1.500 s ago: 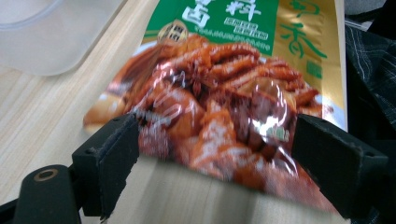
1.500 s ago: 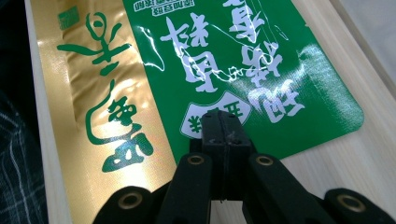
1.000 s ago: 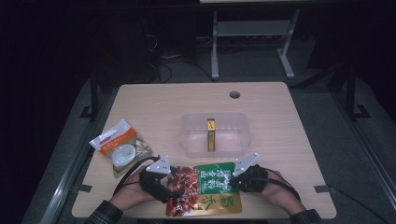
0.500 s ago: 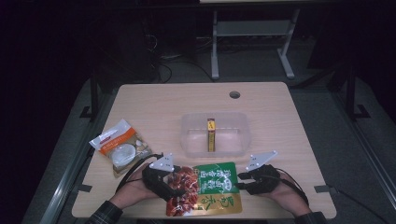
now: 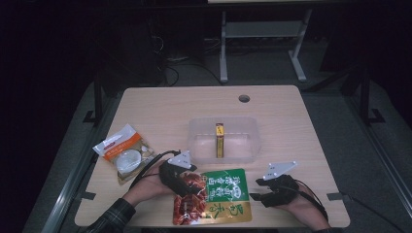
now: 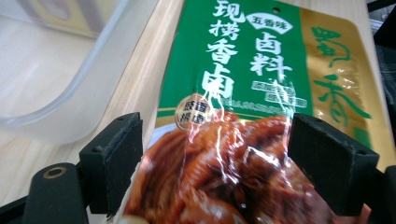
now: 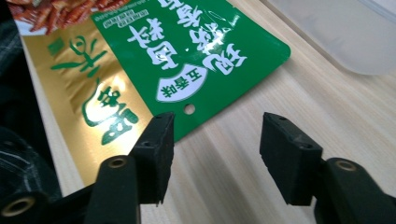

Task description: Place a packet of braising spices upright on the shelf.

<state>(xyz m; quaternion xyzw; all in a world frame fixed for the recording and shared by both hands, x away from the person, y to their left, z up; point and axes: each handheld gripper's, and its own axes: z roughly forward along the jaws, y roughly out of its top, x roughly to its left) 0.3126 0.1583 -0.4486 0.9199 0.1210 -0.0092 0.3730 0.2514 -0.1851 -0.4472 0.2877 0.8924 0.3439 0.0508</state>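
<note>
A flat food packet [image 5: 218,194], red at its left end, green in the middle and gold along the front, lies near the table's front edge. My left gripper [image 5: 190,185] reaches over the red end. In the left gripper view the left gripper [image 6: 215,140] has its jaws wide apart with the packet [image 6: 233,70] lying between and under them. My right gripper [image 5: 255,190] sits just right of the packet. Its jaws have just been opening, and in the right gripper view the right gripper [image 7: 217,128] has only bare wood between them, with the packet's [image 7: 187,60] green corner beside one jaw.
A clear plastic container [image 5: 199,141] stands behind the packet with a narrow yellow box [image 5: 219,140] in it. A white and orange snack bag [image 5: 124,152] lies at the left. A round cable hole [image 5: 244,98] is at the table's back. The front edge is close under both hands.
The right gripper has let go of the packet's right edge, opened and drawn off to the right. The left gripper has shifted right onto the packet's red end.
</note>
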